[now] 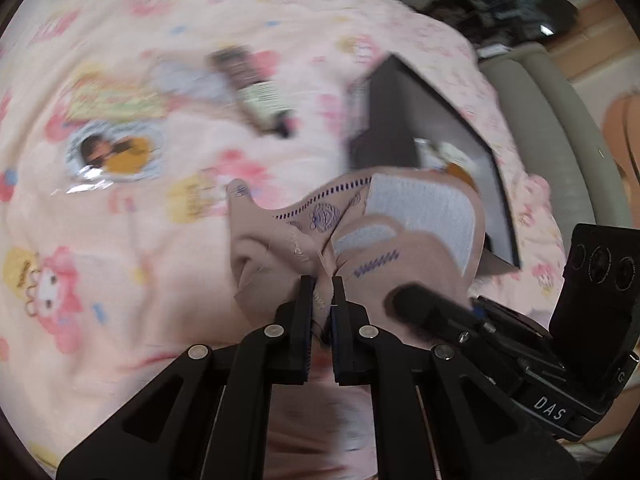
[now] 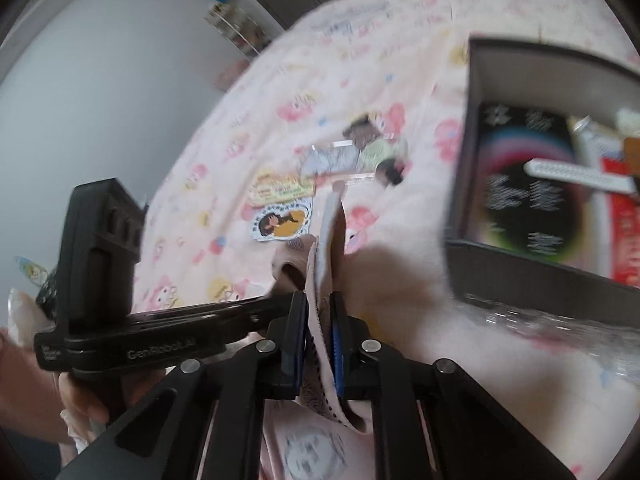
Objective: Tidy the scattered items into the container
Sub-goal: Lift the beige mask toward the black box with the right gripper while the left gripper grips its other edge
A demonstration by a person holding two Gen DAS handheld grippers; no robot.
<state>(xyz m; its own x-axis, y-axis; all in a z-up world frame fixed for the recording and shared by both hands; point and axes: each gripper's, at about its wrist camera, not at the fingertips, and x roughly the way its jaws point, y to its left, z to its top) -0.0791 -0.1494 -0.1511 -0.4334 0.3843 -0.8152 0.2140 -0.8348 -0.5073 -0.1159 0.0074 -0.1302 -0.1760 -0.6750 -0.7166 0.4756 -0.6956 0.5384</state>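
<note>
Both grippers hold one tan fabric item with white patches and purple print (image 1: 360, 232), lifted above the pink patterned bedspread. My left gripper (image 1: 322, 280) is shut on its lower fold. My right gripper (image 2: 320, 300) is shut on the same fabric (image 2: 326, 240), and it shows in the left wrist view (image 1: 440, 312) at the right. The dark open box (image 1: 400, 112) lies just beyond the fabric; in the right wrist view the box (image 2: 532, 280) holds a black printed card, a white strap and red packaging. Stickers (image 1: 116, 152) and a small bottle (image 1: 260, 96) lie scattered on the bed.
The pink cartoon-print bedspread (image 1: 120, 280) covers the whole work area. A grey padded edge (image 1: 560, 128) and dark clutter lie beyond the bed at the right. A clear crinkled plastic wrap (image 2: 560, 328) lies in front of the box. A grey wall (image 2: 80, 100) stands at the left.
</note>
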